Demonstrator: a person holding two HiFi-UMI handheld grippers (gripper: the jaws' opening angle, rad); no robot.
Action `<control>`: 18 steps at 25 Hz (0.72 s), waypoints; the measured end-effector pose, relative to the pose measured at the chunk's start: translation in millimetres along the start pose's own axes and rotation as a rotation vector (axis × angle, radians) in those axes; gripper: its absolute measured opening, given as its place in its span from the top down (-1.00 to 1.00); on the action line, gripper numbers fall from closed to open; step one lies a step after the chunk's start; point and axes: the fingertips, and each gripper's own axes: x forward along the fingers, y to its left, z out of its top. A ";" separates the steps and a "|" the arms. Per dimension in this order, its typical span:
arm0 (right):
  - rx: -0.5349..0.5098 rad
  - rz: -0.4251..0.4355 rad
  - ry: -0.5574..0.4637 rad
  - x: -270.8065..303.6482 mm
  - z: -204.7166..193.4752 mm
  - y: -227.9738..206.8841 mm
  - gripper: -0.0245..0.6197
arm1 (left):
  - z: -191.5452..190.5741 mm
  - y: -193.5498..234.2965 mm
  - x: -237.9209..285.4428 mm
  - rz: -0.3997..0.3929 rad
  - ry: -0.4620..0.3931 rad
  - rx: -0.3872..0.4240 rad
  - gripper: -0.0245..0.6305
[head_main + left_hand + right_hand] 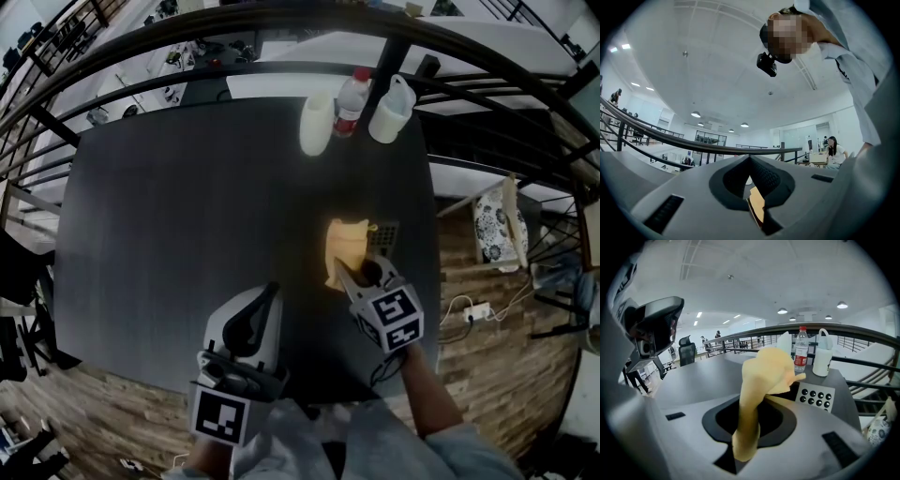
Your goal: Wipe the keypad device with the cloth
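1. One keypad device to clean: lies flat on the dark table near its right edge, face up, with rows of dark round keys on a pale grey casing.
2. Looks small, thin, rigid and light, so likely to skate on the smooth top under a sideways stroke. Best pinned by a bare casing edge or corner, clear of the keys, with gentle downward pressure.
3. Just left of it: yellow cloth, soft and limp, bunched into a rope where pinched and flopping open at the free end. Hangs over the keypad's near-left corner in the right gripper view; cannot tell whether actually touching.
4. Clenched on that bunched end: right gripper, angled toward the keypad. Probably needs lowering so the loose fold lies flat on the keys, since a dangling tip wipes little.
5. Well apart, by the table's near edge: left gripper, tilted up toward the ceiling, jaw tips pressed together. Shows a thin tan strip low in the gap; cannot tell what.
6. Along the far edge, well away: white cup, water bottle with red label, white handled jug.
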 end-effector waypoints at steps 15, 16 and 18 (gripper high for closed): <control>0.080 -0.133 0.015 -25.6 -21.0 -51.2 0.70 | -3.7 -6.8 5.5 -0.026 0.007 -0.008 0.89; 0.084 -0.141 0.015 -27.7 -21.8 -54.1 0.70 | -3.8 -7.3 5.8 -0.028 0.009 -0.009 0.89; 0.091 -0.158 0.015 -31.9 -24.0 -59.3 0.70 | -3.7 -8.3 6.0 -0.032 0.009 -0.009 0.89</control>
